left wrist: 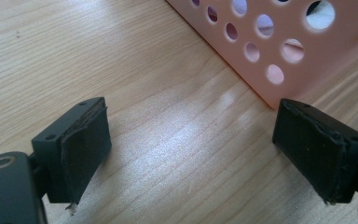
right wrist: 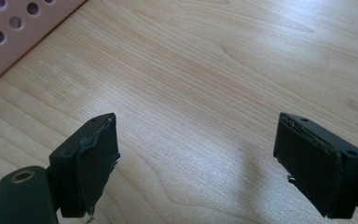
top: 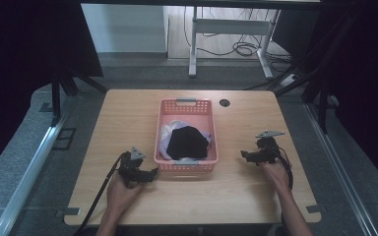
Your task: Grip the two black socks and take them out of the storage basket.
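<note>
Flanking the pink basket (top: 186, 167) of dark and white cloth (top: 189, 141) (mid-table), the left gripper (top: 150, 173) and right gripper (top: 245, 155) rest with jaws spread wide and empty, seemingly poised to reach in.

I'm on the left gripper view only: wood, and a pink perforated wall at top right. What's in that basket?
Observer: The pink basket holds a black cloth lying on top of some white fabric, seen from the high view.
Operator: Where's the other claw?
Observer: The right claw sits on the far side of the basket from yours, low over the table, pointing toward the basket.
Operator: Is it carrying anything?
Observer: No. In the right gripper view its jaws stand wide apart with bare wood between them.
Operator: And mine, from above?
Observer: The left claw is beside the basket's near-left corner, not inside it.
</note>
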{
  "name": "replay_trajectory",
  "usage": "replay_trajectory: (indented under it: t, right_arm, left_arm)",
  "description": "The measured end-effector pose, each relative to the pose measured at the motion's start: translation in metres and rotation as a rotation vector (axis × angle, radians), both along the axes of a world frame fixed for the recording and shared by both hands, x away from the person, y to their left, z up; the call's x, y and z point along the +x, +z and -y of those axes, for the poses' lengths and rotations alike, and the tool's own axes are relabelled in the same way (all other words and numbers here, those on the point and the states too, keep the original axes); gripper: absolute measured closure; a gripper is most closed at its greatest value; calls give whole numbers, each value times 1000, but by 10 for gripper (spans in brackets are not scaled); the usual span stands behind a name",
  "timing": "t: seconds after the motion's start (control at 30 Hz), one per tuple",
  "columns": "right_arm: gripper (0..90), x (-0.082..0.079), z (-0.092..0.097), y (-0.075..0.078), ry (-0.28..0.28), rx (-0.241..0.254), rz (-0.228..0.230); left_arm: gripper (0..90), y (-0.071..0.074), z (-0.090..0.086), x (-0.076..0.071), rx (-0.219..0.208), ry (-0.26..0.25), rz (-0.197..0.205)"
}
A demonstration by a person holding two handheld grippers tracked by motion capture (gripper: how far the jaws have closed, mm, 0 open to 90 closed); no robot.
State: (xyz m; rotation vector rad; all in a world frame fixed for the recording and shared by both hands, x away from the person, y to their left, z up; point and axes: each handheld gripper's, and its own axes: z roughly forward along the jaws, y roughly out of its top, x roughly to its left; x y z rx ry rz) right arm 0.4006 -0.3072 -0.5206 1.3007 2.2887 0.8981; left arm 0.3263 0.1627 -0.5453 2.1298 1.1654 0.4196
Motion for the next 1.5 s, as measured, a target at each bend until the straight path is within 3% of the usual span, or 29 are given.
replay_trajectory:
  t: [0.5,0.77,0.97,1.5]
  right_arm:
    - [117,-2,-4,12,30,13,5]
    - [104,-4,-6,24,55,55,22]
    - [79,-5,-13,34,80,59,32]
    - [65,-4,-34,55,129,135,26]
  left_arm:
    - [107,0,0,0,-1,0,0]
    - [107,0,0,0,-2,0,0]
    - [107,0,0,0,0,-2,0]
    - [107,0,0,0,2,-3,-1]
